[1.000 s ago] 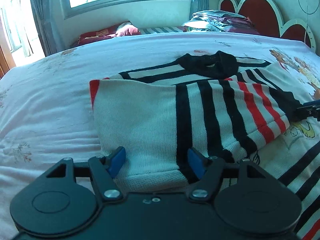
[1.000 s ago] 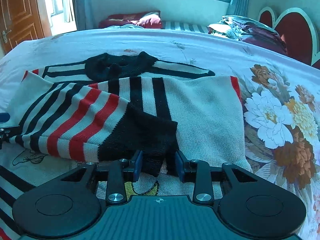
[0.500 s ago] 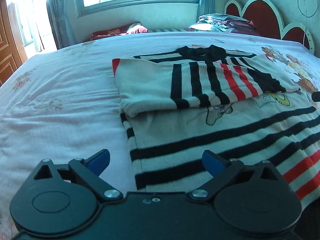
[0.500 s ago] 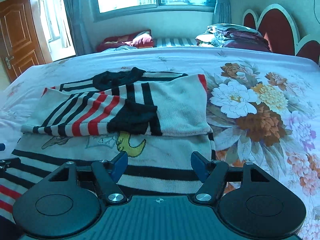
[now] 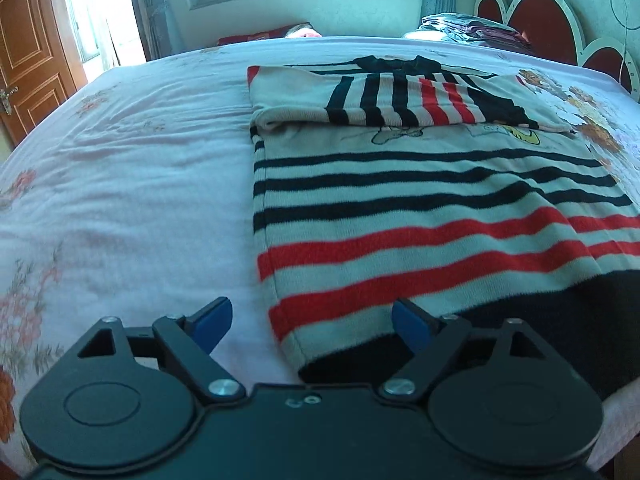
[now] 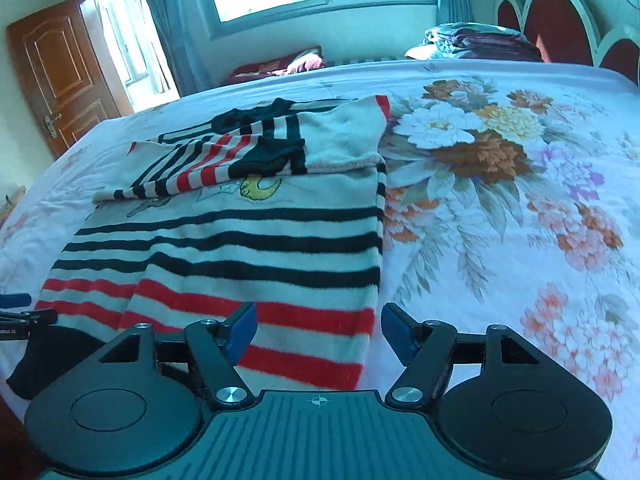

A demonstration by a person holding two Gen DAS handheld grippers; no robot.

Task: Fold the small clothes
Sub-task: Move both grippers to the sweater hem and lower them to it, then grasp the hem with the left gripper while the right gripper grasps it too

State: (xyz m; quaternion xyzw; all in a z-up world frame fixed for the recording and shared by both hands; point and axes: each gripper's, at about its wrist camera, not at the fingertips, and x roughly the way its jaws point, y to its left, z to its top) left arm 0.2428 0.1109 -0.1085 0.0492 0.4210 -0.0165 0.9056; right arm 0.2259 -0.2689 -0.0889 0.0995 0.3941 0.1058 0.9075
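Sleeves lie folded across the striped sweater [image 5: 420, 216] on the bed [image 5: 132, 184]; my left gripper [image 5: 306, 322], closing, and right gripper [image 6: 318, 330], spread, straddle its unfolded hem, empty.

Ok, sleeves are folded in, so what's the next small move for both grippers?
Probably lower both onto the sweater's bottom hem corners and pinch. The left gripper, jaws closing, and the open right gripper each straddle a corner, gripping nothing; the hem lies flat, unfolded.
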